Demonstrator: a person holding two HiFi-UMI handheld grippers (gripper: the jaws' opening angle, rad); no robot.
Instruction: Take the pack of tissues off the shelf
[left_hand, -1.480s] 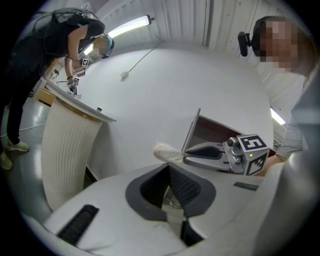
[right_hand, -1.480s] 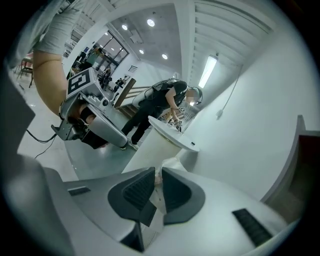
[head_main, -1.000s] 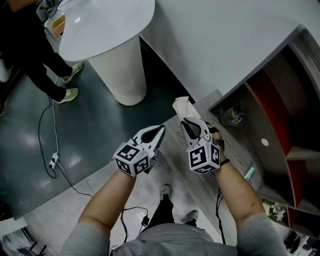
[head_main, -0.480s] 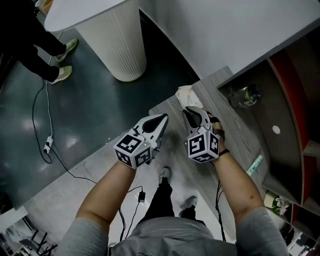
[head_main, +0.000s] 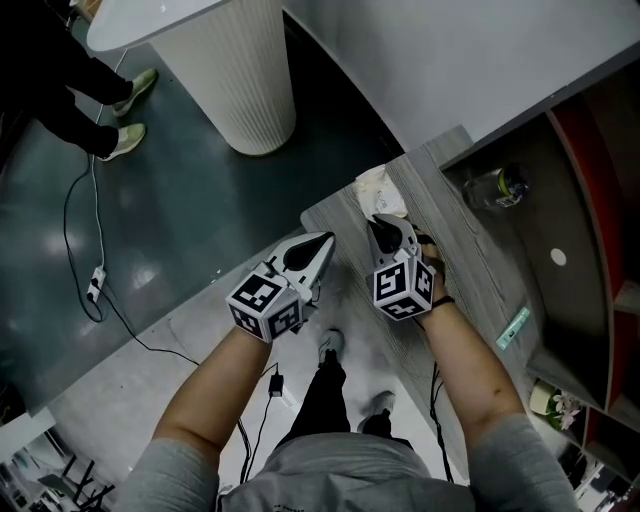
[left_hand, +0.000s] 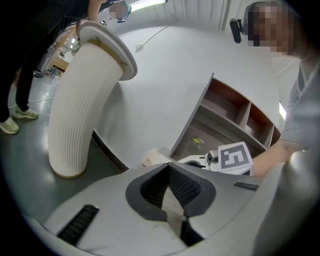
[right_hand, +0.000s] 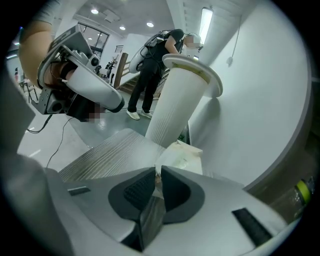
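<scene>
In the right tongs (right_hand: 155, 176), the pack (right_hand: 181, 156) looks crumpled.

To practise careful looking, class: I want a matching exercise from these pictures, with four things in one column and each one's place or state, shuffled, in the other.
Things
1. pale crinkled plastic pack of tissues
2. white ribbed column
3. small clear bottle with yellow-green label
4. left tool

Places or states
A. stands on the dark floor
B. jaws together, empty
C. pinched by the right tool
D. inside a grey shelf compartment

Pairs: 1-C, 2-A, 3-D, 4-B
</scene>
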